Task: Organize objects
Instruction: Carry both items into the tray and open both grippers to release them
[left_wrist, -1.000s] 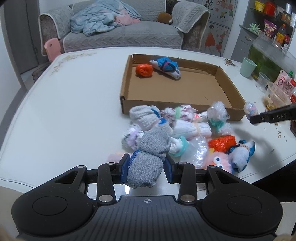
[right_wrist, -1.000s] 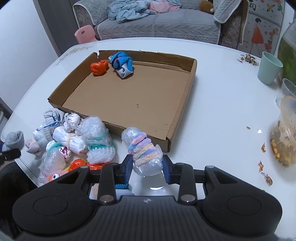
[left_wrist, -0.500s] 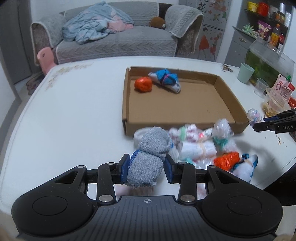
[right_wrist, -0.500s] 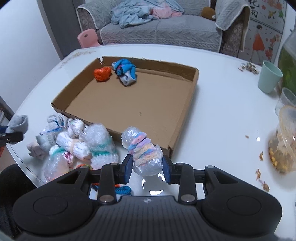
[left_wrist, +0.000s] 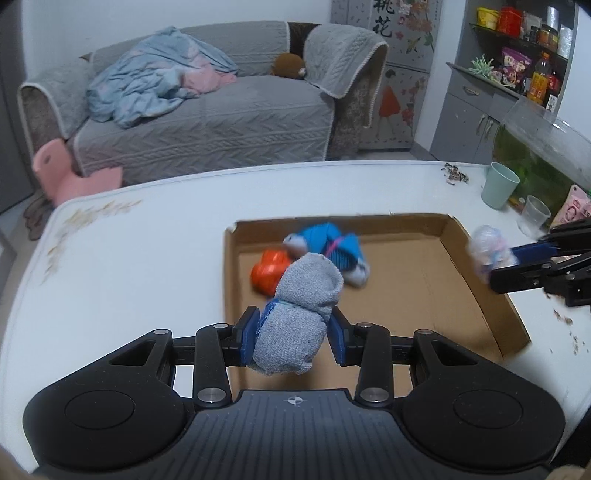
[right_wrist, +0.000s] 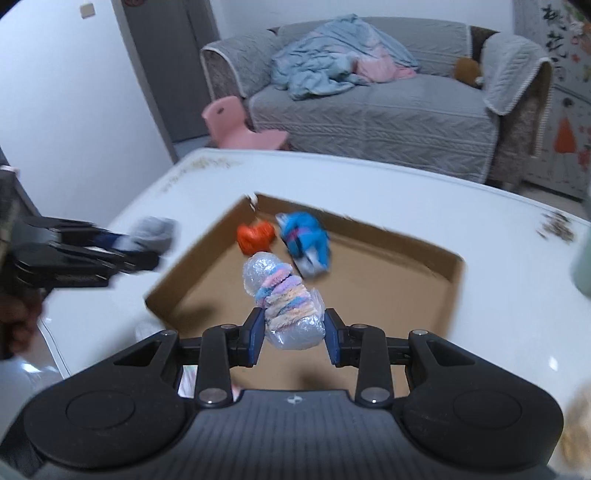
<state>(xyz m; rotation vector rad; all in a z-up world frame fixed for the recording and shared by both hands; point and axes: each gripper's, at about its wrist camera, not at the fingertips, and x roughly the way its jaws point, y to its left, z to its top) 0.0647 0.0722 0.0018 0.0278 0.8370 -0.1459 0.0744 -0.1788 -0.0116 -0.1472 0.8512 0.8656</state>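
Note:
My left gripper (left_wrist: 293, 334) is shut on a grey rolled sock (left_wrist: 299, 314) and holds it above the left part of the shallow cardboard box (left_wrist: 484, 295). My right gripper (right_wrist: 293, 338) is shut on a plastic-wrapped pastel striped roll (right_wrist: 284, 302), held above the box's near part (right_wrist: 448, 295). In the box's far corner lie an orange bundle (left_wrist: 267, 271) and a blue rolled sock (left_wrist: 332, 251); both also show in the right wrist view, orange bundle (right_wrist: 255, 236) and blue sock (right_wrist: 304, 240). The right gripper with its roll (left_wrist: 491, 253) shows at the right of the left wrist view.
The box sits on a white table (left_wrist: 129, 258). A green cup (left_wrist: 500, 184) and a clear cup (left_wrist: 533, 218) stand at the table's far right by a fish tank. A grey sofa (left_wrist: 207, 122) and a pink chair (right_wrist: 240, 125) are beyond the table.
Both grippers have lifted and moved forward with their rolls, from the pile at the table's near edge to above the box. The pile has dropped out of view.

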